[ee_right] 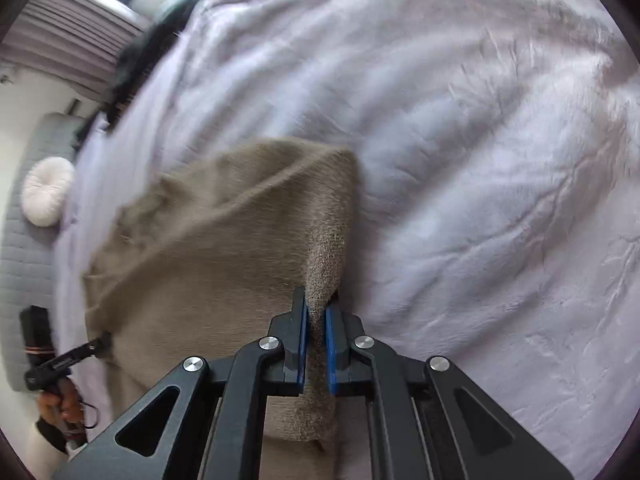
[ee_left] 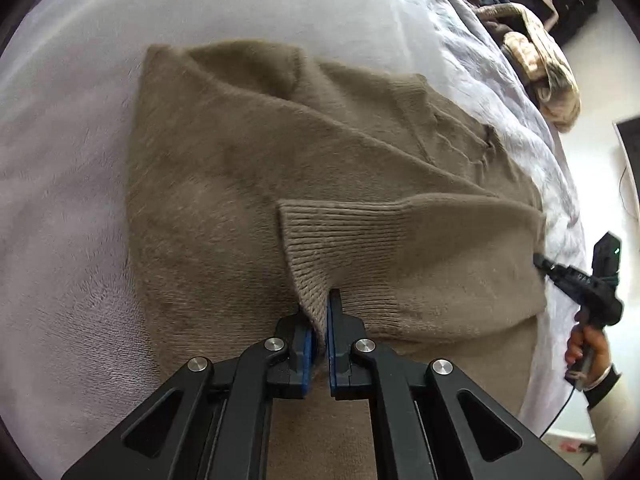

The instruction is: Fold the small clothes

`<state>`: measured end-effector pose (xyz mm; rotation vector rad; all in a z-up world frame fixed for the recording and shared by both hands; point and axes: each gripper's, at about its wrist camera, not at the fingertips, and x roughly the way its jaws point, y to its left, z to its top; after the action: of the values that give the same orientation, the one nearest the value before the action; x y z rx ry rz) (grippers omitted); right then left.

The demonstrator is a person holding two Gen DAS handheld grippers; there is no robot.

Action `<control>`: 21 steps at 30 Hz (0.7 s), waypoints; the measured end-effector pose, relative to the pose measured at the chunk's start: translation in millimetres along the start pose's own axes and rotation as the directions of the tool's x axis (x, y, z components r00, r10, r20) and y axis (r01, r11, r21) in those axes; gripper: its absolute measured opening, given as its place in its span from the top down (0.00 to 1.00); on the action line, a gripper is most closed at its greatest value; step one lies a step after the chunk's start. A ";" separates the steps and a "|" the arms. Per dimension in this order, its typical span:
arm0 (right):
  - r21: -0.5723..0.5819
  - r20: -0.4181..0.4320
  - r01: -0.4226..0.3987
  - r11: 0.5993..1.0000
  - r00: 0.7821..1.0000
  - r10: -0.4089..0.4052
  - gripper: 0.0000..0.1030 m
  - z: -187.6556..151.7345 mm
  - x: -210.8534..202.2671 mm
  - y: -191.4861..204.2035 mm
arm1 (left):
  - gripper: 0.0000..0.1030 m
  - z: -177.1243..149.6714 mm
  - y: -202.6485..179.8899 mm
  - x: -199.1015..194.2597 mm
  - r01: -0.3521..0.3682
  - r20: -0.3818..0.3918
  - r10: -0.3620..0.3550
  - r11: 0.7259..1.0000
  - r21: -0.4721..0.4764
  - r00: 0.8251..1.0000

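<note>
Knit sweater (ee_left: 248, 168): brown, spread on the blanket ahead of both tongs.
Blanket (ee_left: 68, 184): pale plush, left of and beyond the left gripper (ee_left: 322, 320).
Left gripper: jaws nearly closed, pinching the ribbed cuff (ee_left: 320, 248).
Clothes pile (ee_left: 536, 60): far right of it, on the bed edge.
Right gripper (ee_right: 316, 316): jaws nearly closed, pinching a sweater edge.
Round cushion (ee_right: 46, 190): far left of it.

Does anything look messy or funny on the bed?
Nothing looks broken or spilled. The brown sweater lies rumpled on the lilac blanket, half folded, with both the left gripper and right gripper pinching it. A jumbled heap of clothes sits at the bed's edge.
</note>
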<state>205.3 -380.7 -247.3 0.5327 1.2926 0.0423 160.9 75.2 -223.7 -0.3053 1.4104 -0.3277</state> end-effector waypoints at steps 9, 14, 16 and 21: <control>0.065 0.071 0.040 0.997 0.997 -0.045 0.80 -25.6 -44.7 -23.7 | 0.94 -7.1 23.2 -50.7 -0.159 0.111 0.162 0.987 -0.034 0.980; 0.040 0.057 -0.042 0.998 0.998 0.040 0.80 -52.7 -59.7 -15.1 | 0.94 -12.1 4.3 -64.1 -0.094 0.137 0.089 0.995 0.037 0.987; 0.022 0.050 -0.069 0.997 0.996 0.068 0.80 -61.0 -59.9 -5.5 | 0.94 -11.2 -10.1 -58.9 -0.078 0.135 0.068 0.995 0.064 0.988; -0.047 0.006 -0.016 0.999 1.000 0.017 0.80 -67.8 -38.0 17.4 | 0.94 -3.4 -32.6 -17.8 -0.084 0.102 0.078 0.995 0.058 0.992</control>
<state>136.3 -353.8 -217.8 0.5026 1.2776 0.0843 153.9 52.3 -195.1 -0.2102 1.3084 -0.2851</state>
